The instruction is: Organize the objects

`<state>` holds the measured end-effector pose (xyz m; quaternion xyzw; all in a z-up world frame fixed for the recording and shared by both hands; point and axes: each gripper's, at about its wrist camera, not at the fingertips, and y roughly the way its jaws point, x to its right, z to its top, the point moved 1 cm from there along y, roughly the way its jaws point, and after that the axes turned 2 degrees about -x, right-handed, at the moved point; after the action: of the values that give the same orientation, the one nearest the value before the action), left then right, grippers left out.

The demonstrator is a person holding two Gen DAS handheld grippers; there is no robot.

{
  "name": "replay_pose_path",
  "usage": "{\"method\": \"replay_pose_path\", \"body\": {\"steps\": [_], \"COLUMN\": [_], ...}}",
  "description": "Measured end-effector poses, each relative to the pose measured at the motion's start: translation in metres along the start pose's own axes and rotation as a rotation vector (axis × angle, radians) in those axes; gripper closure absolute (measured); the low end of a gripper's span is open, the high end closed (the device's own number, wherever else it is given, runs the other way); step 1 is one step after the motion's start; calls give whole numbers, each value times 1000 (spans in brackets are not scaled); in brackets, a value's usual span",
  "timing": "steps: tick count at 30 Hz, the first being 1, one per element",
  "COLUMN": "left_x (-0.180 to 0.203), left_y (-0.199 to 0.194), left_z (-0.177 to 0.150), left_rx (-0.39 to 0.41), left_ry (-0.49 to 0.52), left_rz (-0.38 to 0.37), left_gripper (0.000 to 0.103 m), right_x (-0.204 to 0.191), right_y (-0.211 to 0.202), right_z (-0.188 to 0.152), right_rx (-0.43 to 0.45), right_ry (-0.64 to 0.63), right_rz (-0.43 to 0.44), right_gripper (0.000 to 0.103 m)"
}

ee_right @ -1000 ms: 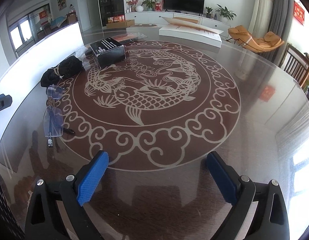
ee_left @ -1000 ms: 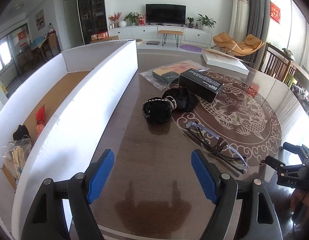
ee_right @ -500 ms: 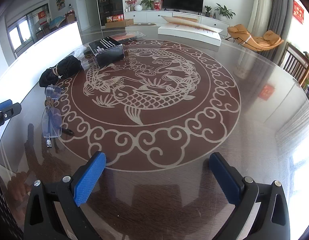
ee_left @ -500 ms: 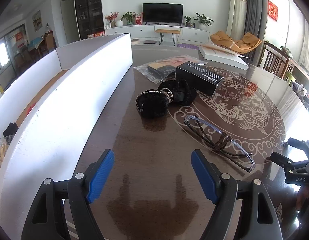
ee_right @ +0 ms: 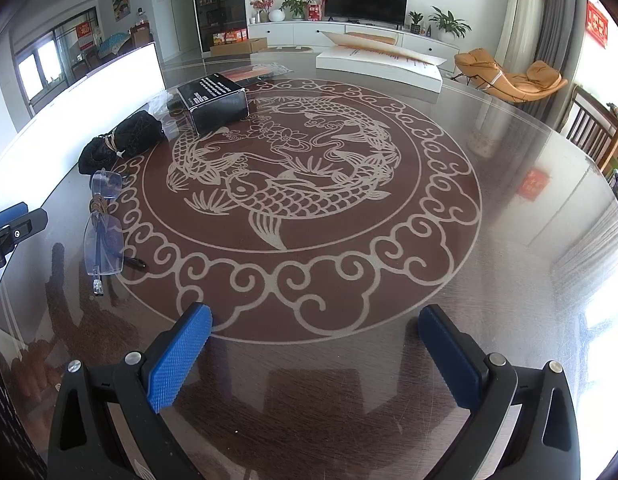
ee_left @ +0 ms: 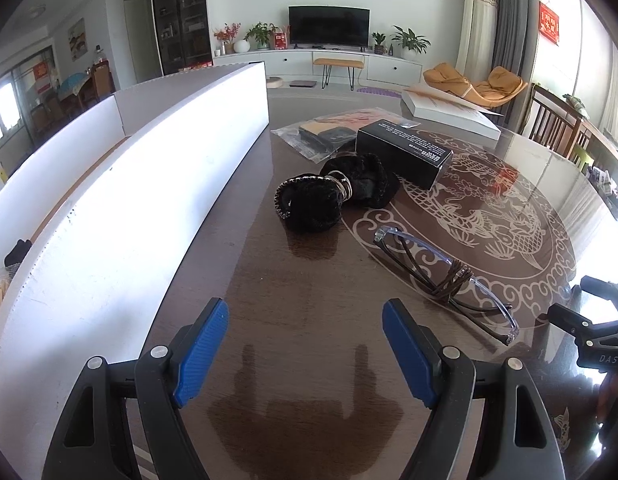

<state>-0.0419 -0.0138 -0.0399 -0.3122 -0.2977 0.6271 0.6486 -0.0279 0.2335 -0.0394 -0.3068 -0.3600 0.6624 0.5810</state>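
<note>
Clear folded glasses lie on the glass table, just right of and beyond my open, empty left gripper. A black fuzzy bundle with a metal ring lies farther ahead, then a black box and a plastic bag. A long white cardboard box stands along the left. In the right wrist view my right gripper is open and empty over the fish pattern; the glasses, bundle and black box lie at far left.
A flat white box lies at the table's far side. The white cardboard box holds small items at its near end. Chairs stand at the right edge. The right gripper shows at the right of the left wrist view.
My left gripper has moved right and slightly forward, away from the white box's inside and toward the bundle and glasses. The right gripper has barely moved.
</note>
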Motion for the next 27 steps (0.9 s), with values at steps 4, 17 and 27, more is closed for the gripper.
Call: {"method": "replay_pose_path", "body": {"steps": [4, 17, 27], "left_x": [-2, -6, -5], "left_y": [6, 26, 24], "left_z": [-1, -9, -11], "left_rx": [-20, -108, -100], "left_ry": [-9, -33, -23], "left_rz": [0, 10, 19], "left_gripper": [24, 24, 23], "right_x": [0, 0, 0], "right_y": [0, 0, 0], "right_z": [0, 0, 0], "right_rx": [0, 0, 0], "right_ry": [0, 0, 0], "right_rz": [0, 0, 0], "right_gripper": [0, 0, 0]}}
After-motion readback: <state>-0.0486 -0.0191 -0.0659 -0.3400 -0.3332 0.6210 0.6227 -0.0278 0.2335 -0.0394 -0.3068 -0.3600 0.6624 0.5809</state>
